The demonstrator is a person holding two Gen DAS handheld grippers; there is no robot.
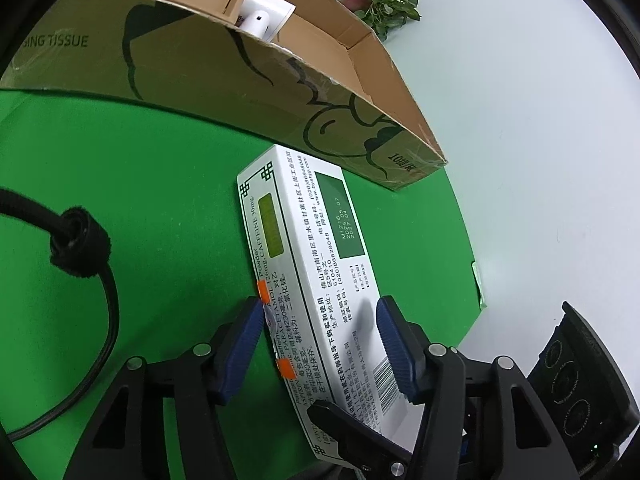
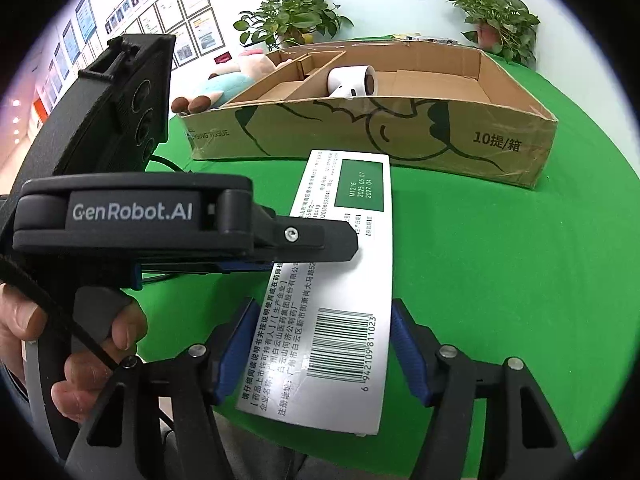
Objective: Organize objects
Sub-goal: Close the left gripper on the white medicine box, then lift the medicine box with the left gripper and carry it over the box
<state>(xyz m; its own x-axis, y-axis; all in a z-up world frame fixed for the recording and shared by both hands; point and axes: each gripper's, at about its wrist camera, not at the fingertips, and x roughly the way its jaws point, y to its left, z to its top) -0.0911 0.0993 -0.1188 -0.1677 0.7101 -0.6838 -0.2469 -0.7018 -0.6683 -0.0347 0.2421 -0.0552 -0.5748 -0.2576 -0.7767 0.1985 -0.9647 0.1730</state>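
While the medicine box [image 1: 304, 280] sat long-side-on over the green table cover [image 1: 152, 200], both grippers were at its near end. Box looked like a long, flat white carton: black Chinese print along its sides, a dark green panel with white date digits near the far end, a yellow-green strip on one face, a knot-pattern border at the corners, a barcode near the near end, and two small orange tabs on the edge by the left gripper's finger. Left gripper [image 1: 320, 344] straddled the box, blue pads on either side; the left pad [image 1: 244, 348] touched the carton edge, the right pad lay against the top face, so it looked closed on the box, though how firm the grip was I could not tell. In the right wrist view the right gripper [image 2: 320, 348] was spread wider than the carton, its blue pads [image 2: 236, 348] flanking the barcode end with a visible gap on the right side, nothing held. The left tool's black body [image 2: 132, 216] reached in from the left over the box [image 2: 340, 280]. Far end of the box pointed at the cardboard tray [image 2: 400, 136], just short of its printed front wall. A white roll [image 2: 352, 80] lay inside the tray. Potted plants [image 2: 292, 20] stood behind it, a stuffed toy [image 2: 224, 80] at its left end.
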